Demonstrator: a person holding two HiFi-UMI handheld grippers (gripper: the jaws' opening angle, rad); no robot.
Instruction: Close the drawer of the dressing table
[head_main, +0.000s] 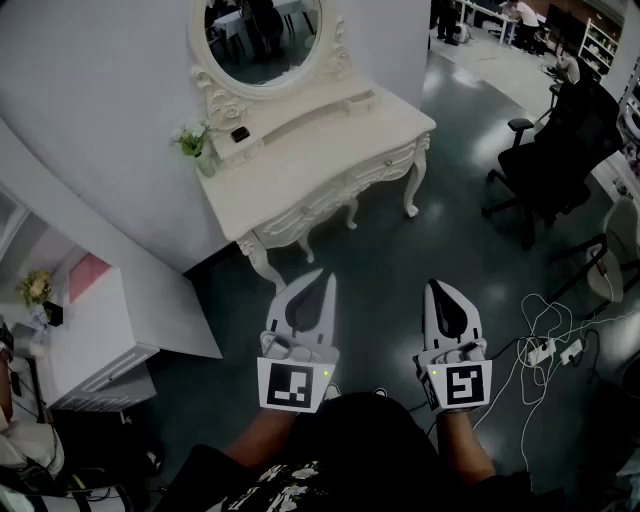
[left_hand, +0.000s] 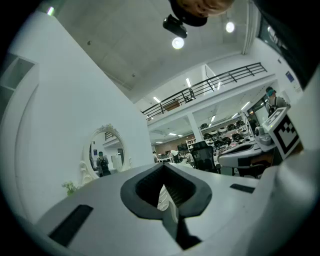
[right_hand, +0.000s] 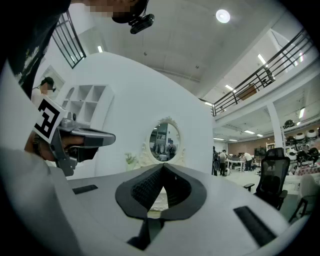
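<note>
The cream dressing table (head_main: 300, 150) with its oval mirror (head_main: 262, 35) stands against the wall, some way ahead of both grippers. Its carved drawer fronts (head_main: 335, 195) face me; from here I cannot tell whether one stands out. My left gripper (head_main: 327, 274) is shut and empty, held level over the dark floor short of the table's near leg. My right gripper (head_main: 438, 285) is beside it, also shut and empty. In the left gripper view the left gripper (left_hand: 163, 167) points at the mirror (left_hand: 105, 152). In the right gripper view the right gripper (right_hand: 162, 166) does the same, mirror (right_hand: 164, 142) ahead.
A small plant (head_main: 193, 143) and a dark object (head_main: 240, 133) sit on the tabletop. A black office chair (head_main: 555, 160) stands to the right. Cables and a power strip (head_main: 545, 350) lie on the floor at the right. A white cabinet (head_main: 95, 340) is at the left.
</note>
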